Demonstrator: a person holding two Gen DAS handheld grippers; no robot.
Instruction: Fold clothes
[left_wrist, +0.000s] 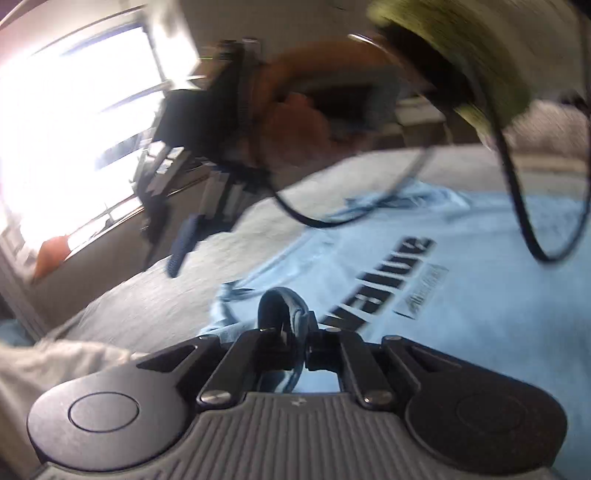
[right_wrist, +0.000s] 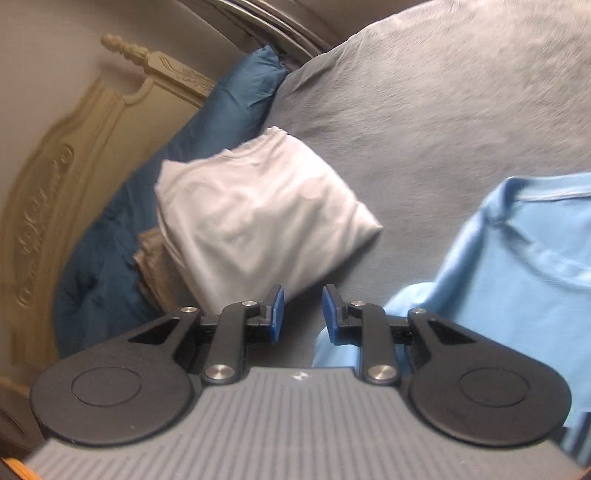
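Note:
A light blue T-shirt (left_wrist: 461, 295) with black "Value" print lies spread on the grey bed cover (left_wrist: 147, 306). My left gripper (left_wrist: 291, 332) is shut on a raised fold of its edge, and the cloth loops up between the fingers. In the left wrist view my right gripper (left_wrist: 168, 240) hovers blurred above the bed at the left, held by a person's hand (left_wrist: 295, 122). In the right wrist view my right gripper (right_wrist: 303, 314) is open with nothing between its blue pads (right_wrist: 275, 314). The blue T-shirt's collar (right_wrist: 517, 277) lies just to its right.
A folded white shirt (right_wrist: 258, 218) rests on a beige folded item (right_wrist: 151, 258) ahead of the right gripper. Beyond are a dark blue quilt (right_wrist: 110, 266) and a carved headboard (right_wrist: 74, 147). Black cables (left_wrist: 517, 206) hang over the shirt. A bright window (left_wrist: 74, 110) is at left.

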